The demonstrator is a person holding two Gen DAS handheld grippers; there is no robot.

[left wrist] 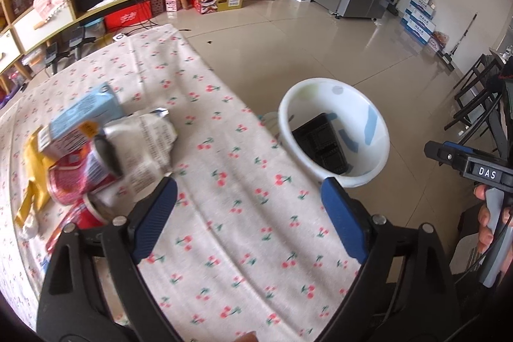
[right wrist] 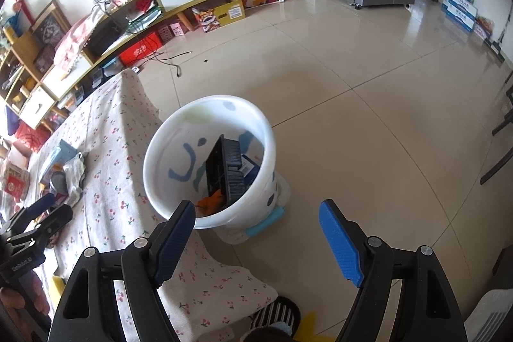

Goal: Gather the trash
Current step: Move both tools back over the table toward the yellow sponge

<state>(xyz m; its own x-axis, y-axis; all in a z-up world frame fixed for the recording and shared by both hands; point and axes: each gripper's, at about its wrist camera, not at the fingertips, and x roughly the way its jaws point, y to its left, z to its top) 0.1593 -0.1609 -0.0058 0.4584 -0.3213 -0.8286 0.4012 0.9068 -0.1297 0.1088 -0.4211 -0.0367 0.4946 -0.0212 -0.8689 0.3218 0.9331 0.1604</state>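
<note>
One white bucket [right wrist: 208, 162] is seen at centre frame on the floor, just beside the cherry-print tablecloth [left wrist: 224, 181]; one black tray [right wrist: 226, 170] and one orange scrap [right wrist: 210, 203] are held in it. Several pieces of trash [left wrist: 96, 149] are piled at left: one blue carton [left wrist: 85, 114], two red cans [left wrist: 77, 181], crumpled paper [left wrist: 150, 146]. The left gripper [left wrist: 248, 194] and right gripper [right wrist: 256, 217] are both spread, with nothing pinched.
</note>
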